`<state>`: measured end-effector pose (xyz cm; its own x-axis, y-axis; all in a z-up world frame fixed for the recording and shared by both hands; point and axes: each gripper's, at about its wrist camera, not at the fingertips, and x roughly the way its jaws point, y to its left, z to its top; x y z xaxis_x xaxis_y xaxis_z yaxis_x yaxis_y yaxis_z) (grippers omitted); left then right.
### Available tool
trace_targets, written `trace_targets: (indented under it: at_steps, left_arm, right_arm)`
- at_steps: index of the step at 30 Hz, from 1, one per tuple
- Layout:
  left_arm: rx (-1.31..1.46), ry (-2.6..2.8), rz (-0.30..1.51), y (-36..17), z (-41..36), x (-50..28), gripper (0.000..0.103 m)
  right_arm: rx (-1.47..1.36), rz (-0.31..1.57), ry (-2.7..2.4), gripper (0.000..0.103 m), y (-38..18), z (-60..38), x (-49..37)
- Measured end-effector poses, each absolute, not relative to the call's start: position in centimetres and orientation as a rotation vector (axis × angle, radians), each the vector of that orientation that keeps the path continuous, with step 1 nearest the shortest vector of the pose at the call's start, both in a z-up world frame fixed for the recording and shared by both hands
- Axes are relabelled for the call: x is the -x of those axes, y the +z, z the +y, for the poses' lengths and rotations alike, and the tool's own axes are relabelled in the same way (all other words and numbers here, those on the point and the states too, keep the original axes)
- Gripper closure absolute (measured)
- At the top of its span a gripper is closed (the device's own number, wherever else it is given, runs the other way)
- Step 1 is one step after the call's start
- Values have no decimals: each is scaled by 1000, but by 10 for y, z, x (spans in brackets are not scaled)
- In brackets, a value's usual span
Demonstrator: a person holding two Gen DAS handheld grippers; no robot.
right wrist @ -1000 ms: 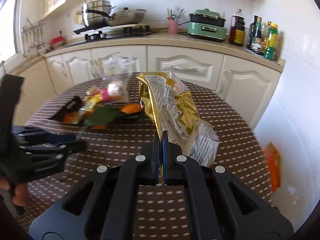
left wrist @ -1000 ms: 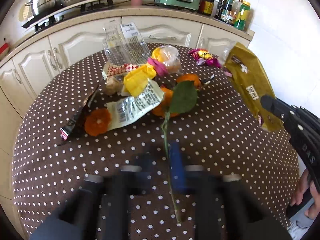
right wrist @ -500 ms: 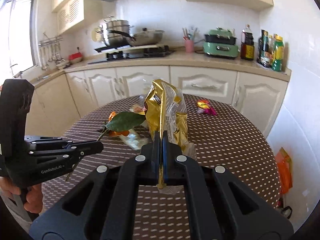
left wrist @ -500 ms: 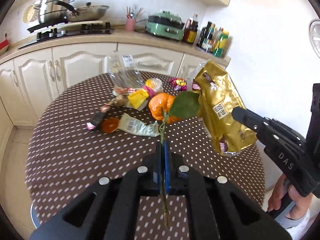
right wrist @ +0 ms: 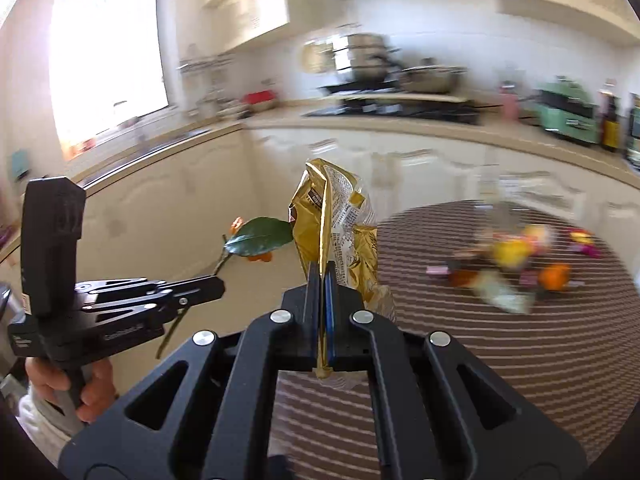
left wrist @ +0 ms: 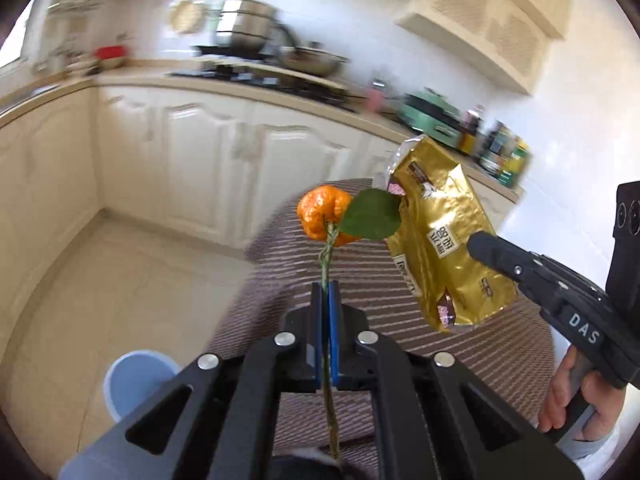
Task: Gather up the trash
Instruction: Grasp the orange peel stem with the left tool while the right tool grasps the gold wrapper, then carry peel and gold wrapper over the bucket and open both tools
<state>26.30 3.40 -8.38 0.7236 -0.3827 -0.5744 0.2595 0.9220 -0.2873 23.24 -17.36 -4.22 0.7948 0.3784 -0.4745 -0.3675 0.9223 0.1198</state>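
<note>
My left gripper (left wrist: 326, 292) is shut on a thin green stem (left wrist: 325, 264) that carries an orange peel (left wrist: 322, 216) and one green leaf (left wrist: 372, 214); it hangs in the air beyond the table's left edge. My right gripper (right wrist: 322, 272) is shut on the edge of a crumpled gold foil snack bag (right wrist: 340, 220), also lifted off the table. The gold bag (left wrist: 444, 236) and right gripper (left wrist: 476, 244) show at the right of the left wrist view. The left gripper (right wrist: 218, 282) with the leaf (right wrist: 260, 238) shows at the left of the right wrist view.
A light blue bin (left wrist: 136, 376) stands on the tiled floor below left of the table. Several wrappers and peels (right wrist: 508, 264) lie blurred on the round brown dotted table (right wrist: 540, 352). Cream cabinets (left wrist: 208, 160) and a counter with pots and bottles run behind.
Both grippers swung left and rose with their loads, off the table's middle toward its left edge. The blue bin came into the left wrist view. The views are now motion-blurred.
</note>
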Motion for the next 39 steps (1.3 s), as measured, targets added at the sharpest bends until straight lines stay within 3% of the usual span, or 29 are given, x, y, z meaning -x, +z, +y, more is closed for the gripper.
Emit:
trace_targets:
  at_steps: [7,12,22,32,33,36,39]
  left_arm:
    - [301,-152,754,-142,155,-249,100]
    - [405,-41,868,-214,217,-255,100]
    - [508,63,1147,-372,264,-313,100]
    - [567,78,1217,-443,272,-358,99]
    - [581,76,1209,-447,272,-360,96]
    - [624,107,1205,-454,278,-358,67]
    - [626,115,1198,-453,280,-357,62]
  right_arm:
    - [17,639,605,100,-93,-32,-256]
    - [15,810,668,100,-168,43,-289]
    - [-22,1139,636,100,-323,104,-346]
    - [-51,1259,558,100,-399,110,-388]
    - [-58,1264,551,100,-403,109,-390]
    - [-71,1275,540,100,-410,109,-396]
    - [-76,1282,538,100,-417,112,-396]
